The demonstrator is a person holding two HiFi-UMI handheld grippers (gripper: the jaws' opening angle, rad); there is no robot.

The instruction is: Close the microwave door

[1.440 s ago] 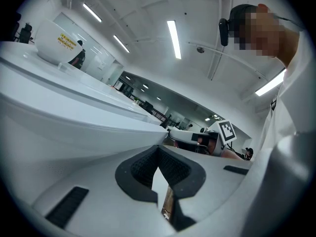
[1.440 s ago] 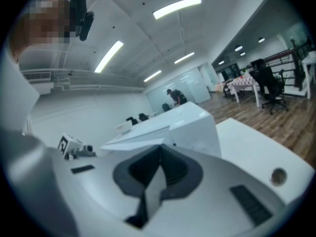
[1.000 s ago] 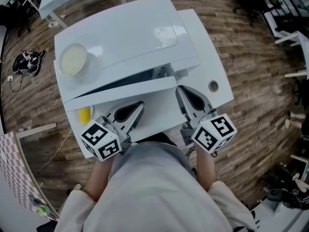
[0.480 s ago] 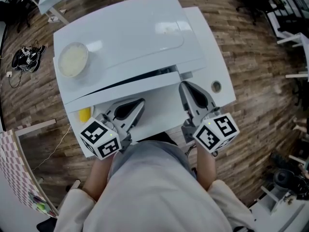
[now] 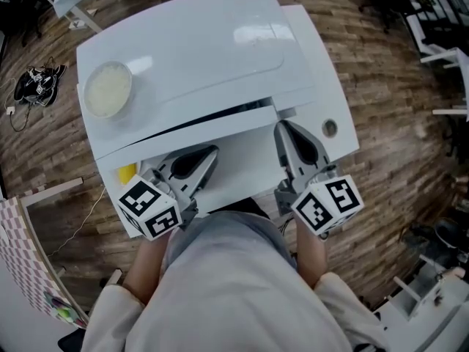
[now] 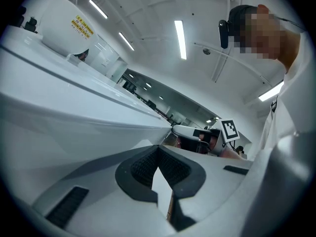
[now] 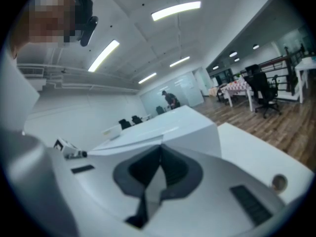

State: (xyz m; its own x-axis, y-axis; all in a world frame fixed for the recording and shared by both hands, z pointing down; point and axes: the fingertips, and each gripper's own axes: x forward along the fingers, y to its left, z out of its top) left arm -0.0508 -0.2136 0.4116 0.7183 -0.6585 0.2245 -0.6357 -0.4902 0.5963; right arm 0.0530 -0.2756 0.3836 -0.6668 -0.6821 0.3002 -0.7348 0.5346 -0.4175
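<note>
Wood floor, white counter point(image 5: 322, 79). Microwave door point(image 5: 234, 160) gap has narrowed, nearly shut. Left hand-held gripper point(image 5: 211, 155) and right hand-held gripper point(image 5: 281, 127) closed, empty, pushing it.

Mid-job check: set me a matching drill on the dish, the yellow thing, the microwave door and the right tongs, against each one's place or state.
1. pale round dish
2. yellow object
3. microwave door
4. right tongs

A. shut, tips by the door's right end
B. on top of the microwave, left side
C. nearly closed, dark slit along its upper edge
D. on the table, beside the left tongs

Pairs: 1-B, 2-D, 3-C, 4-A
</note>
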